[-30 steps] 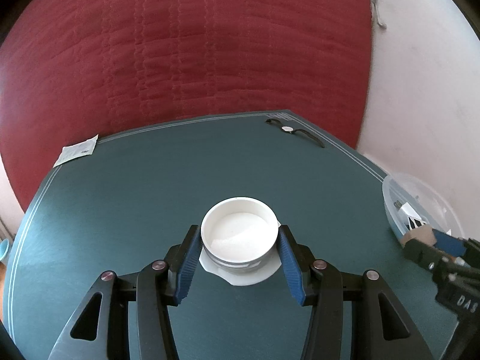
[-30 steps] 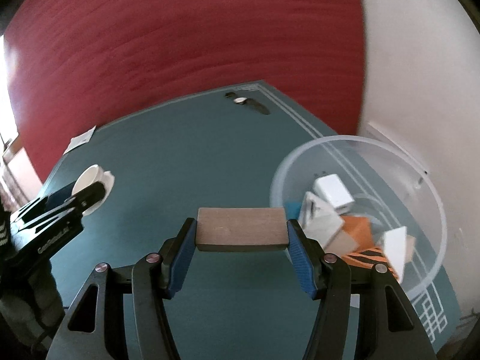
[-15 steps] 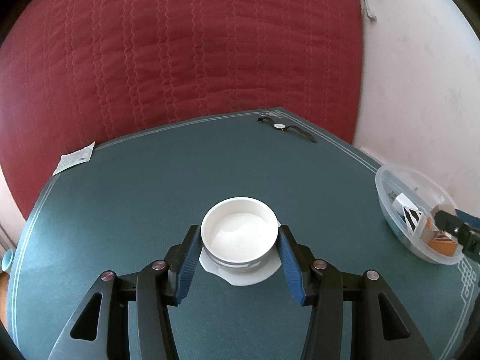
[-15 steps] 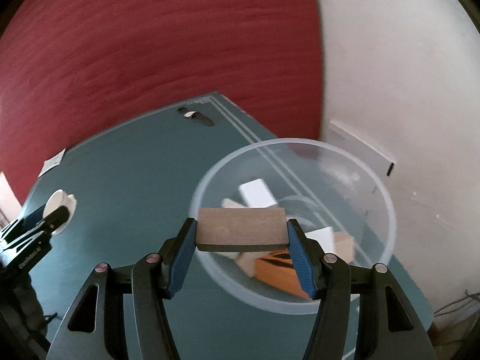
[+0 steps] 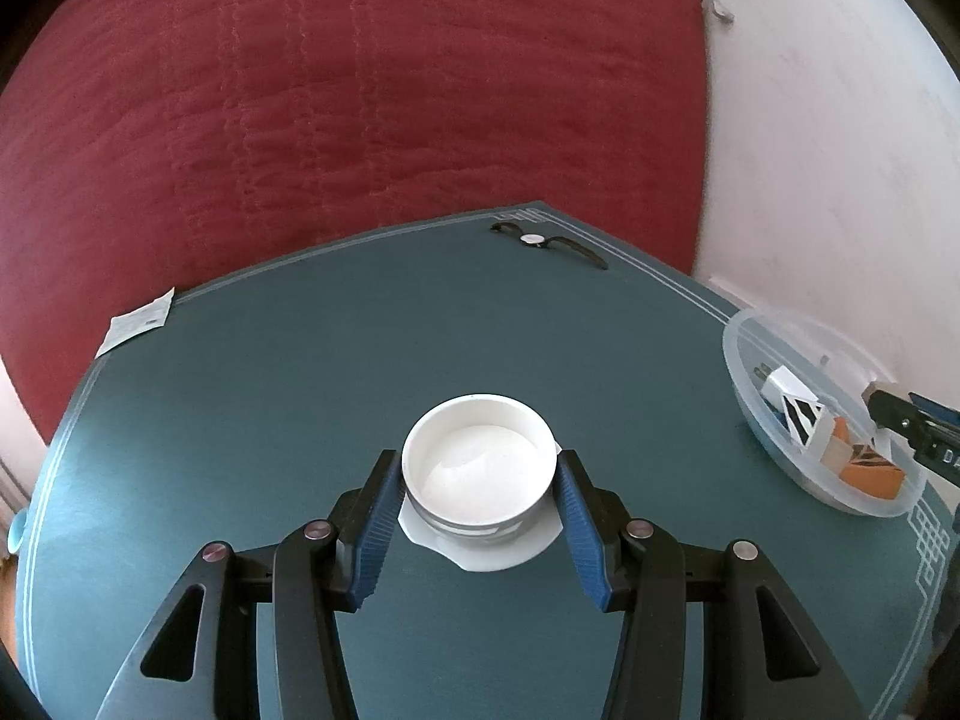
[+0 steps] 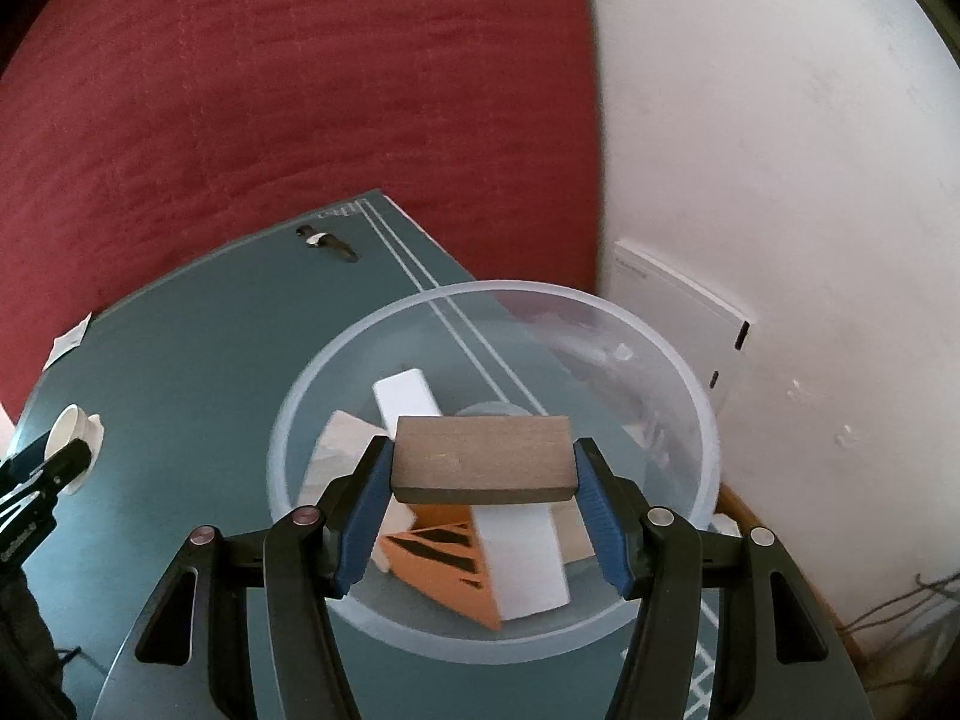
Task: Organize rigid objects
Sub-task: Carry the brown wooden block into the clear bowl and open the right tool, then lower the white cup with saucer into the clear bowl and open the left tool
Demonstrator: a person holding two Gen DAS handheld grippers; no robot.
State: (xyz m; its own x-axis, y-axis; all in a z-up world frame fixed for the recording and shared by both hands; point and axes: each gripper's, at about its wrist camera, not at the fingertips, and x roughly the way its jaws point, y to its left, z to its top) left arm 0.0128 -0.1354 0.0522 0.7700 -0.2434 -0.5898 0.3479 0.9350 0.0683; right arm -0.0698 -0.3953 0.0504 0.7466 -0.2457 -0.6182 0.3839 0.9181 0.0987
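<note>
The right gripper [image 6: 483,468], clamped on a wooden block [image 6: 483,461] above the clear bowl [image 6: 690,396], risks knocking its contents; the left gripper [image 5: 478,495] grips a white tub [image 5: 478,468] (steady).

Block [image 6: 483,459] above bowl [image 6: 420,630] at table's right edge, watch [image 5: 546,240] far behind, cup [image 5: 478,468] left

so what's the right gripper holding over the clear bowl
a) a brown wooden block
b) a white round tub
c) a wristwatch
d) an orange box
a: the right gripper clamps a brown wooden block above the clear bowl.
</note>
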